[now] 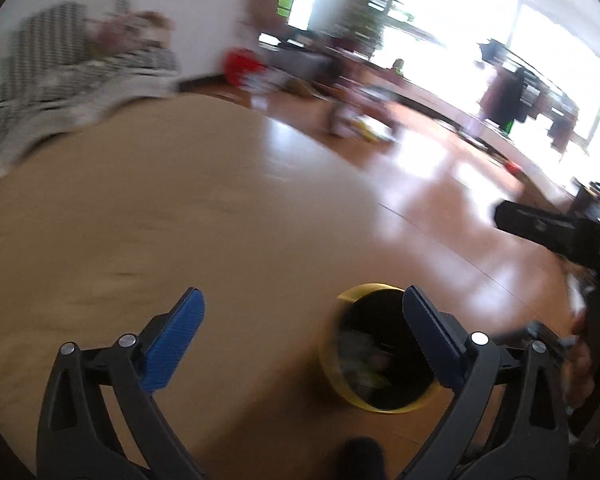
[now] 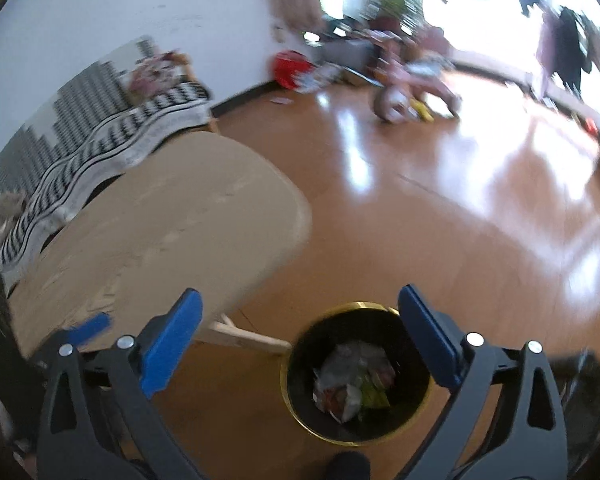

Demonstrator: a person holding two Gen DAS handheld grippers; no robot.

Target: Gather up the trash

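Trash (image 2: 354, 380): crumpled wrappers and papers, white, red and yellow-green, heaped at the bottom of the bin.
Bin (image 2: 358, 374): round, black inside, gold rim; stands on the wooden floor (image 2: 440, 220) just off the table's rounded end, near a pale table leg (image 2: 244, 336).
Bin, left view (image 1: 380, 350): partly behind the right-hand finger; contents blurred.
Table (image 2: 160, 240): beige top, oval end; its top fills most of the left view (image 1: 160, 220); nothing seen lying on it.
Left gripper (image 1: 304, 344): jaws wide apart, nothing between them; blue pads above the table edge and the bin.
Right gripper (image 2: 300, 344): jaws wide apart, holding nothing; the bin shows in the gap and behind the right-hand finger.
Sofa (image 2: 100, 148): black-and-white striped cover, behind the table, along the wall.
Far floor: red item (image 2: 290, 66) by the wall, pink ride-on toy (image 2: 412, 88); both blurred.
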